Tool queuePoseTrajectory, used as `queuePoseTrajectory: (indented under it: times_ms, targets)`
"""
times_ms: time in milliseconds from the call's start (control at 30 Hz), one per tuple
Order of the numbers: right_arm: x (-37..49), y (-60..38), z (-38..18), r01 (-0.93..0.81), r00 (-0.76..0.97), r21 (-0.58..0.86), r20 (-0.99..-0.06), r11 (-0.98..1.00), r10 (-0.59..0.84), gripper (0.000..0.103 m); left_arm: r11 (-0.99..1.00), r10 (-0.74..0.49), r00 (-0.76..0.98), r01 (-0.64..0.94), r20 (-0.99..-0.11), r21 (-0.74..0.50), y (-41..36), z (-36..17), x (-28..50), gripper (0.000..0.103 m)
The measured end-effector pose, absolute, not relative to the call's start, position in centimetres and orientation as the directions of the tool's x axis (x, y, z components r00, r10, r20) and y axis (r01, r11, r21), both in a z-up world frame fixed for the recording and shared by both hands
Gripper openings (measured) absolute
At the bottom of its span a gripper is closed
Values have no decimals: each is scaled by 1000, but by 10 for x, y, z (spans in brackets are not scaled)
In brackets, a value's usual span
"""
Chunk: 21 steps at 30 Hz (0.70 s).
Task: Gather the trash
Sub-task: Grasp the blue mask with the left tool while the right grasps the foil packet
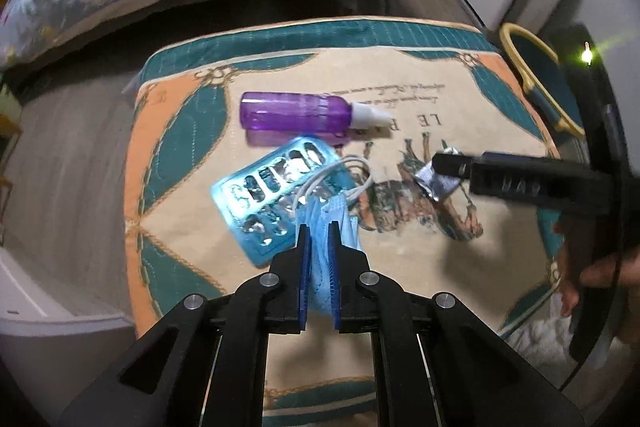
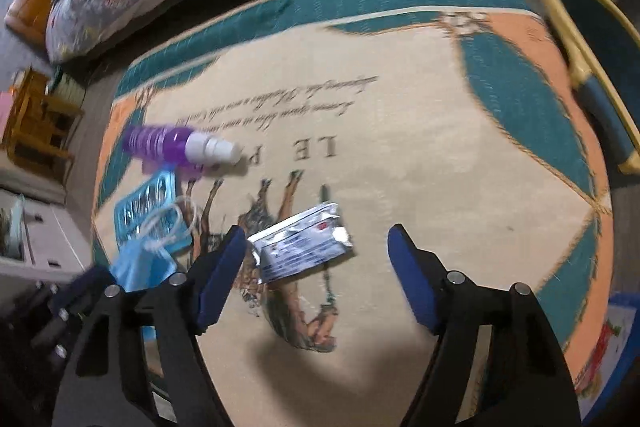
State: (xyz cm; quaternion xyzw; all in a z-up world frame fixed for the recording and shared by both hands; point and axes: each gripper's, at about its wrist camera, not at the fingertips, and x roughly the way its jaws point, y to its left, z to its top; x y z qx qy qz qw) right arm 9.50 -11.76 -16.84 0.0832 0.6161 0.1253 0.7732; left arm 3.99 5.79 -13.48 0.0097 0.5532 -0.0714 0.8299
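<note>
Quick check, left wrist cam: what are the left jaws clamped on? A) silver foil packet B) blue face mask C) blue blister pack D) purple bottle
B. The left gripper has its jaws pinched tight on the folded blue face mask, while the purple bottle, blister pack and foil packet lie on the rug apart from it.

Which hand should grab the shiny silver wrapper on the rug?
The right gripper: its open jaws already straddle the crumpled silver foil wrapper. The left gripper is busy, shut on the blue face mask.
</note>
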Motion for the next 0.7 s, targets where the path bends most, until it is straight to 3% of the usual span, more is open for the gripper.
queuePoseTrajectory:
  times_ms: [100, 167, 200, 467, 700]
  targets:
    - [93, -102, -170, -163, 208, 243, -939, 956, 274, 71, 989, -112, 375, 130, -920, -67, 57, -137, 40, 9]
    - [92, -96, -169, -205, 221, 182, -949, 962, 226, 53, 989, -114, 374, 133, -920, -69, 57, -138, 40, 9]
    - [92, -94, -168, -221, 227, 150, -953, 964, 200, 50, 988, -117, 374, 135, -920, -70, 56, -138, 40, 9]
    - [91, -128, -150, -117, 241, 221, -939, 968, 244, 50, 986, -139, 408, 142, -902, -87, 50, -124, 40, 9]
    - [101, -180, -82, -63, 297, 295, -907, 954, 300, 50, 976, -193, 493, 188, -848, -113, 28, -87, 46, 6]
